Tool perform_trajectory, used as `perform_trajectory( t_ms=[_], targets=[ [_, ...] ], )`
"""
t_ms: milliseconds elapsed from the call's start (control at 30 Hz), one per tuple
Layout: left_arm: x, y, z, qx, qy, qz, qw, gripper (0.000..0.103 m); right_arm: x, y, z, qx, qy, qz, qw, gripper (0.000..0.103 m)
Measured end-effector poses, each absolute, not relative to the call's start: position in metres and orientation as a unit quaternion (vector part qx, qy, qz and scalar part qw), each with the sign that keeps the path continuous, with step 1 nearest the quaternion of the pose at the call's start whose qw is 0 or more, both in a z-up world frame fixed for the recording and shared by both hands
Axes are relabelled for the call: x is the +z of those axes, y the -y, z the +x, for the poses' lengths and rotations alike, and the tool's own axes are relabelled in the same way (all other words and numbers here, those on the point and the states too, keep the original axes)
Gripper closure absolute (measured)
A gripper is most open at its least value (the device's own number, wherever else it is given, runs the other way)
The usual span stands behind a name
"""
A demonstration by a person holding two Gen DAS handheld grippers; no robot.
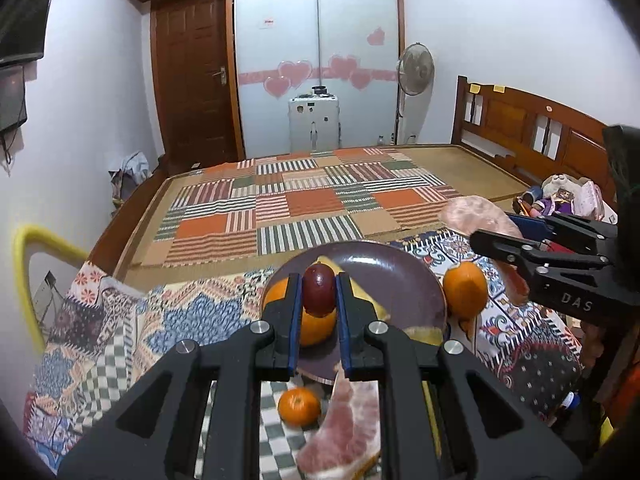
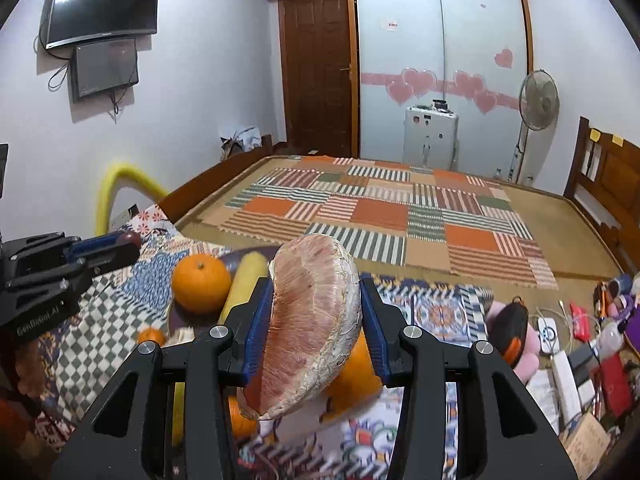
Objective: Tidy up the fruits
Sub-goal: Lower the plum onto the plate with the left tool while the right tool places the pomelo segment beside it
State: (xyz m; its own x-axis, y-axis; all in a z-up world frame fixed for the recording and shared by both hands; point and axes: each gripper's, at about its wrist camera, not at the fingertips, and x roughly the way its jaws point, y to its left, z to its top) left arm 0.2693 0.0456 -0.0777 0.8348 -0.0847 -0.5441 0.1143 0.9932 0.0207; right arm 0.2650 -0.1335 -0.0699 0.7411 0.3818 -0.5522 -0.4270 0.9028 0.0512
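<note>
bed (image 1: 320, 196) with patchwork mat fills the far side of the room. patterned cloth (image 1: 160, 316) lies at its near edge, carrying the fruit.

landmark: dark plate (image 1: 384, 268), on the cloth.

- left hand-held gripper (image 1: 319, 292): above the plate's near-left part, blue pads pressed tight on a small dark red fruit (image 1: 319, 288), plum-like; fruit held off the plate.
- right hand-held gripper (image 2: 316, 312): right of the plate, raised, jaws part-way apart and clamped on a big peeled pomelo segment (image 2: 312, 320), pink flesh, pale membrane, standing roughly upright between the pads. in the left view the same segment shows past the plate's right rim.
- second pomelo piece (image 1: 344, 428): just near side of the plate, lying on the cloth, partly hidden by the left gripper body.
- yellow rind wedge (image 2: 244, 284): on the plate.
- orange (image 1: 316, 322): on the plate, left part, directly under the held red fruit.
- another orange (image 1: 464, 290): on the cloth, just beside the plate's right rim.
- small mandarin (image 1: 299, 406): on the cloth, near side of the plate, just left of the second pomelo piece.
- clutter of toys and small items (image 2: 580, 340): well to the right of the plate.
</note>
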Motion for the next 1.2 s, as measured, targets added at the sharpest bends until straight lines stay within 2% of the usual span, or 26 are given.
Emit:
perform_trajectory(
  t_ms=[300, 600, 933, 1200],
  targets=[
    [-0.089, -0.038, 0.311, -0.058, -0.304, 0.04, 0.95, 0.088, -0.08, 0.119, 0.304, 0.226, -0.304, -0.046, 0.924, 0.063],
    [-0.107, -0.024, 0.353, -0.075, -0.352, 0.06, 0.931, 0.087, -0.104, 0.108, 0.348, 0.233, -0.369, -0.07, 0.897, 0.063],
    [-0.122, -0.012, 0.387, -0.092, -0.41, 0.066, 0.905, 0.087, -0.114, 0.101, 0.362, 0.252, -0.413, -0.1, 0.87, 0.063],
    [-0.128, -0.006, 0.394, -0.097, -0.423, 0.071, 0.898, 0.087, -0.112, 0.101, 0.363, 0.257, -0.415, -0.109, 0.866, 0.062]
  ],
)
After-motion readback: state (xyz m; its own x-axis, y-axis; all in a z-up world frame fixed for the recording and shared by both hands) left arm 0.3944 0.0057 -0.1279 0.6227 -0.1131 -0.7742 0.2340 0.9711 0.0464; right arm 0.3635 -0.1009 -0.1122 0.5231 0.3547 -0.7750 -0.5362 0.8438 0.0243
